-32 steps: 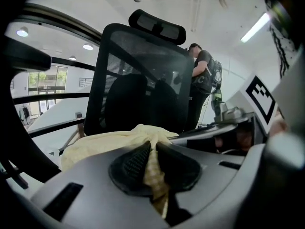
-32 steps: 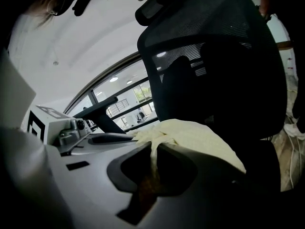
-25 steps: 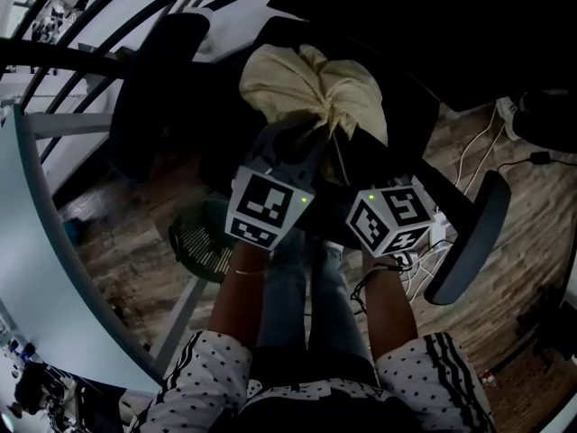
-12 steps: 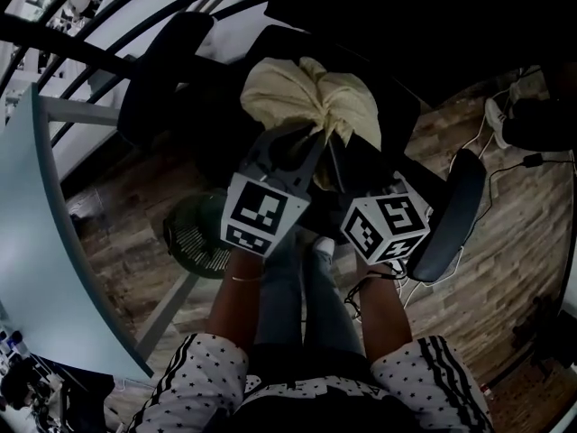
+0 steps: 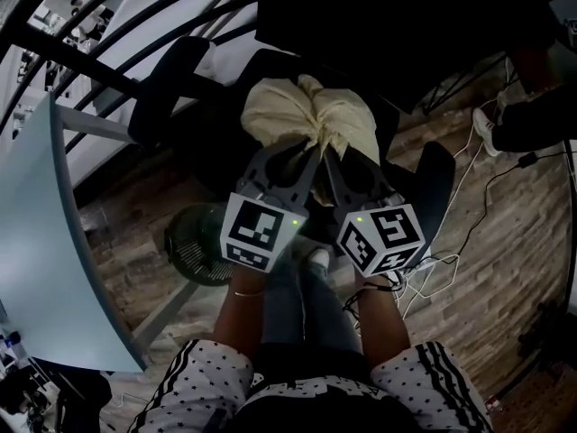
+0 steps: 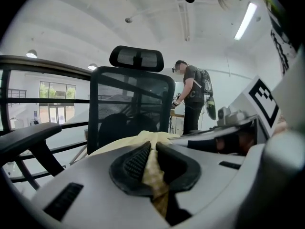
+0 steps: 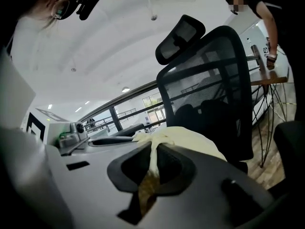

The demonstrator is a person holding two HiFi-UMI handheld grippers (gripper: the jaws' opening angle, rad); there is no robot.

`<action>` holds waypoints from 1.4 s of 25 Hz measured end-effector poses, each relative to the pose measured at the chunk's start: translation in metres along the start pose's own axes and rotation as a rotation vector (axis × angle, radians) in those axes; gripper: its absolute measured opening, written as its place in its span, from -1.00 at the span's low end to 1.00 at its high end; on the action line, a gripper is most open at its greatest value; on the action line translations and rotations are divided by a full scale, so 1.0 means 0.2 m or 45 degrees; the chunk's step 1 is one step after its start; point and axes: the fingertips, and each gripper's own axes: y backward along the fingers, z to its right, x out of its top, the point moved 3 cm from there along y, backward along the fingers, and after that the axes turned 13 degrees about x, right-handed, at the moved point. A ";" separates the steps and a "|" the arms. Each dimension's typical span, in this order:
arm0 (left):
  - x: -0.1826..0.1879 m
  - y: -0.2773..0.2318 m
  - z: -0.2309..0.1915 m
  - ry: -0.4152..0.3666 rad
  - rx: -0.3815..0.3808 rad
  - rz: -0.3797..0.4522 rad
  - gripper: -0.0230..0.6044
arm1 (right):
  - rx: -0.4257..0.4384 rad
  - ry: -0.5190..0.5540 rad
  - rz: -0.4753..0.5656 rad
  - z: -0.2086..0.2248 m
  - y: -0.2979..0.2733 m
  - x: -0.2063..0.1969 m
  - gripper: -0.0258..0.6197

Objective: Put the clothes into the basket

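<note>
In the head view, the left gripper (image 5: 305, 154) and the right gripper (image 5: 335, 158) sit side by side, both pointing at a bunched pale yellow garment (image 5: 306, 111). It hangs gathered from the 2 tips over the seat of a black office chair (image 5: 171, 88). The 2 pinch points lie close together, probably so the cloth lifts as 1 bundle rather than trailing. The basket (image 5: 194, 246), a dark round mesh one, stands on the wooden floor (image 5: 505, 242) below and left of the left gripper, beside the person's legs and near the edge of the pale bench (image 5: 36, 242). It is well apart from the garment, so the carry across appears not yet done. In the left gripper view, the ribbed fingers (image 6: 136, 159) are pressed together on a fold of the yellow cloth, which runs down between them. The rest of the cloth spreads out beyond, in front of the chair's mesh back. Another person (image 6: 193, 97) stands far off. In the right gripper view, the fingers (image 7: 169, 163) are likewise clamped on a twisted strip of the same garment. The bulk of it lies just past the tips, against the chair back. With both grips this narrow, a slip is the likely risk.
</note>
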 end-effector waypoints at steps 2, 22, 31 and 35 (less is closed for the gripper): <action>0.03 0.03 0.02 0.021 -0.004 0.012 -0.79 | -0.010 0.039 -0.002 -0.03 0.03 0.03 -0.80; 0.48 0.25 0.19 -0.034 0.006 0.086 -0.80 | 0.001 0.090 0.120 -0.23 0.31 0.44 -0.80; 0.67 0.36 0.24 -0.069 0.023 0.116 -0.80 | 0.014 0.098 0.173 -0.33 0.41 0.61 -0.80; 0.75 0.40 0.26 -0.081 0.029 0.139 -0.80 | 0.017 0.105 0.197 -0.37 0.45 0.67 -0.80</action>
